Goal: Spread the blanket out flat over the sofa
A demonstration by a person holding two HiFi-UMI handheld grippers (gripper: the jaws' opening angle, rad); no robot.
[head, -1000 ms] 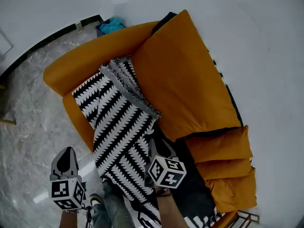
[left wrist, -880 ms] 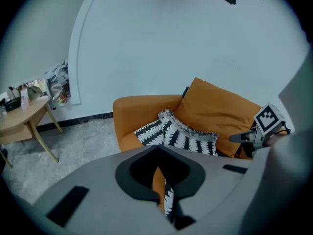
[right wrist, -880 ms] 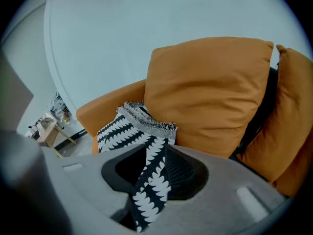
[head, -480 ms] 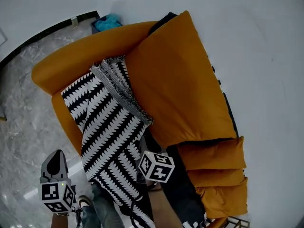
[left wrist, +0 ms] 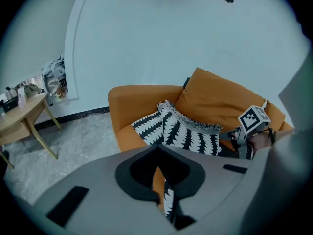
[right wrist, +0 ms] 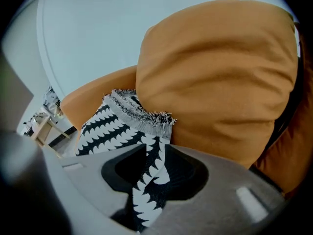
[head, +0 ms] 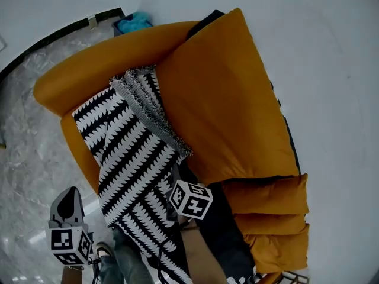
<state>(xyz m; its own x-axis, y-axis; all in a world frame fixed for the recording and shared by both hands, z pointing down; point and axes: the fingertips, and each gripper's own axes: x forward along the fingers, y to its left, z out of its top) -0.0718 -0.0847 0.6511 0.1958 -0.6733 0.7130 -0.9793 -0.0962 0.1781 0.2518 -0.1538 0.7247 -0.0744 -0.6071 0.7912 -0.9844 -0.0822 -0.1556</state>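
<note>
A black-and-white patterned blanket [head: 133, 158] lies in a long band over the seat of the orange sofa [head: 95, 76]. Its fringed edge is folded over near the big back cushion [head: 228, 99]. My right gripper [head: 176, 181] is over the seat beside that cushion, shut on a strip of the blanket [right wrist: 146, 180] that runs up between its jaws. My left gripper [head: 70, 203] hangs over the floor, left of the sofa's front and clear of the blanket. Its jaws [left wrist: 160, 182] stand shut with nothing held. The right gripper [left wrist: 243, 137] also shows in the left gripper view.
Three small orange cushions [head: 272, 209] are stacked at the sofa's right end. A blue bundle [head: 135, 23] sits behind the armrest by the white wall. A wooden table [left wrist: 24, 112] stands far left on the marble floor [head: 29, 135]. The person's leg [head: 127, 259] is by the sofa's front.
The right gripper has moved a little up and left along the seat with the blanket in it. The left gripper has drifted left and slightly lower in the view.
</note>
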